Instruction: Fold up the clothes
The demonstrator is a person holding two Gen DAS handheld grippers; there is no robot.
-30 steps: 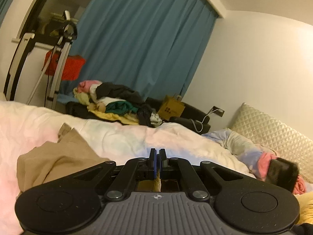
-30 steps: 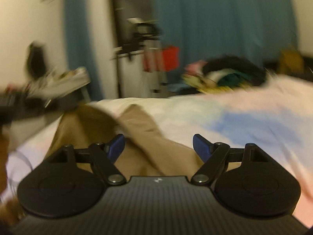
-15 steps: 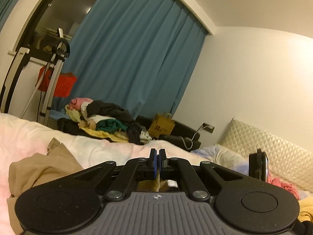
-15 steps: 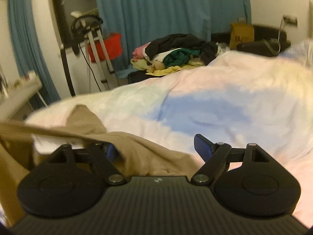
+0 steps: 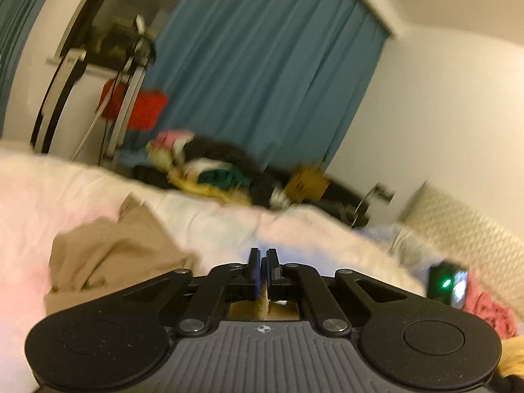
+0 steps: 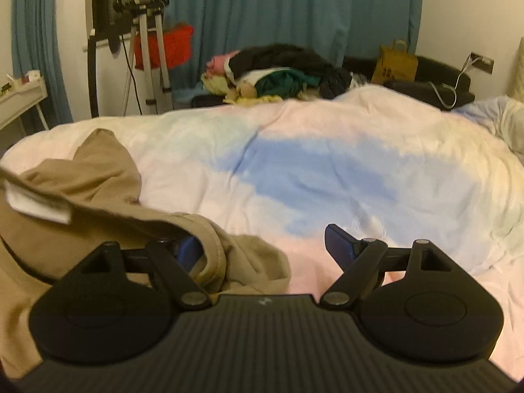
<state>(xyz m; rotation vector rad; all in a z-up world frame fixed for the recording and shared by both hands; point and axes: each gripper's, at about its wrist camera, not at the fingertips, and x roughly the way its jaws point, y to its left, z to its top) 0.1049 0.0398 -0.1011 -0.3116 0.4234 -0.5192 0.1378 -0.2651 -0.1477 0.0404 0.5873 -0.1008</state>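
The left tongs (image 5: 261, 270), pinching the tan garment (image 5: 111, 255), are dipping bedward since before; the wide-open, empty right tongs (image 6: 262, 245) are risking snagging its collar.

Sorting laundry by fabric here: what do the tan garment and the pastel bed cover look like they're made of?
The tan garment looks like soft matte cotton jersey or fleece, judging by its limp folds and stitched, banded edge; a white label shows. The pastel bed cover looks like plush, slightly fuzzy fabric, puffy with shallow creases, possibly microfibre. Neither is certain.
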